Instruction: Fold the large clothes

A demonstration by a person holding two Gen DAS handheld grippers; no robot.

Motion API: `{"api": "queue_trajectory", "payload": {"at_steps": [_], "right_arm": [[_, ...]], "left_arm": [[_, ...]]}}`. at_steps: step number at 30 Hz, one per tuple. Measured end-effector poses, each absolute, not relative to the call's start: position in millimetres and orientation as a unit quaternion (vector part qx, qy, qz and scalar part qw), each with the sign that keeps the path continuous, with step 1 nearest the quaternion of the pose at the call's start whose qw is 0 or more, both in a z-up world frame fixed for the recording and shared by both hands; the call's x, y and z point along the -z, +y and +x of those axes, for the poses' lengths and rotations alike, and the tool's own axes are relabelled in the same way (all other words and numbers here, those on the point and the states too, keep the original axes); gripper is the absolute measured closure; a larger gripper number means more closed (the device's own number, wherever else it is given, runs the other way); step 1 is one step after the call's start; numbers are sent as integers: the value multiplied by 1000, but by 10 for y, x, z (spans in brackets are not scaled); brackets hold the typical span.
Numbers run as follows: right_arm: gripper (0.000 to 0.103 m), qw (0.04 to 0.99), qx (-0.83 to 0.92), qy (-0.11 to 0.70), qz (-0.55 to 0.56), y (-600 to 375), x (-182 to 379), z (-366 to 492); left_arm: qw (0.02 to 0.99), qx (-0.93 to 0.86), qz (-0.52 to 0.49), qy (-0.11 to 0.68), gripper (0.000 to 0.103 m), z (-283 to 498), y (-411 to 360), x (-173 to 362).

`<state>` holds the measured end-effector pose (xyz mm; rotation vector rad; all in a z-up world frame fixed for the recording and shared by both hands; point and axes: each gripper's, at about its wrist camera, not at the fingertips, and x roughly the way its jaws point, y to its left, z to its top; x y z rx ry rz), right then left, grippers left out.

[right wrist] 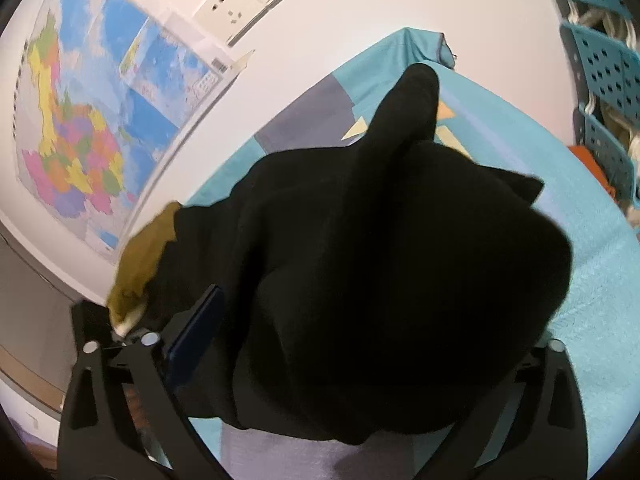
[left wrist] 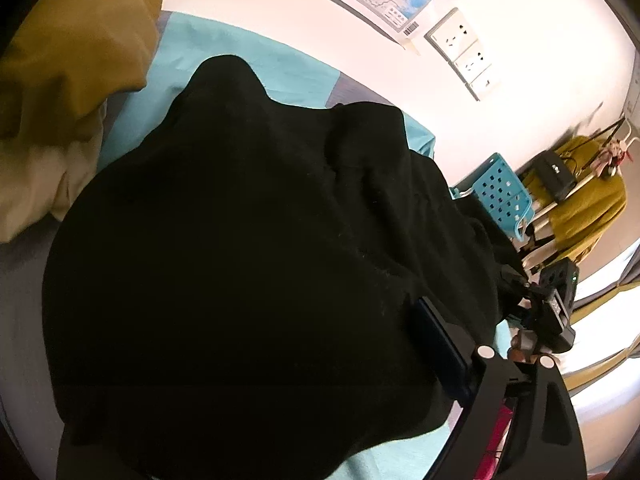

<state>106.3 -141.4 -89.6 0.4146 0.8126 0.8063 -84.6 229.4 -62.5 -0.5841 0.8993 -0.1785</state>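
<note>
**Desk:** Where is your garment?

**Field:** Your black garment (left wrist: 240,240) lies heaped across the teal-sheeted bed (left wrist: 248,60) below the wall map (right wrist: 92,112), an olive garment (left wrist: 72,52) bunched at its far left. From the right wrist, one limb (right wrist: 408,108) trails toward the far corner.

**Desk:** And your tongs?

**Field:** Cloth drapes over both. Your left tongs (left wrist: 400,360) show one blue pad beside the fabric; your right tongs (right wrist: 360,360) are buried. You cannot tell how wide either stands, or whether it has hold.

**Desk:** How will it handle?

**Field:** Soft, limp, probably fairly heavy; it looks likely to sag and bunch. Judge your best hold at a hem or shoulder seam, pinching a single layer.
</note>
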Motion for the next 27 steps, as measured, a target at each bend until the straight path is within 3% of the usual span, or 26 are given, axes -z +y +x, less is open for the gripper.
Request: {"api": "queue_trajectory", "payload": {"at_steps": [2,4,6,7,11,14,16,18,19,21,25,27], "right_arm": [[58,811,-386,383,214,-1519,912,1080],[58,803,-395,386,225,-1574,937,1098],[45,788,-398,399,248,-1599,1019,1145],[44,789,-399,397,246,-1585,1008,1147],[16,798,-410,384,219,-1421,928,1103],[12,813,-399,379,189,-1280,893,1087],[15,818,-394,377,183,-1242,886,1094],[34,822,-383,381,180,-1258,900,1119],[37,821,-384,382,181,-1282,910,1135],[53,819,-381,388,184,-1322,929,1150],[56,803,-398,392,208,-1387,988,1202],[43,791,-416,390,221,-1393,993,1234]], "left_arm": [[858,86,-277,425,24,-868,2295,614],[861,82,-265,425,26,-889,2274,597],[862,78,-259,428,26,-878,2249,585],[862,77,-260,429,25,-870,2251,582],[860,72,-259,434,20,-848,2251,587],[861,70,-254,435,20,-847,2243,584],[862,69,-250,436,20,-850,2235,581],[863,68,-247,436,20,-856,2230,576],[863,67,-245,437,20,-857,2226,574],[863,65,-242,439,21,-864,2219,572],[864,66,-234,441,22,-855,2204,560],[865,67,-233,440,21,-849,2198,563]]}}
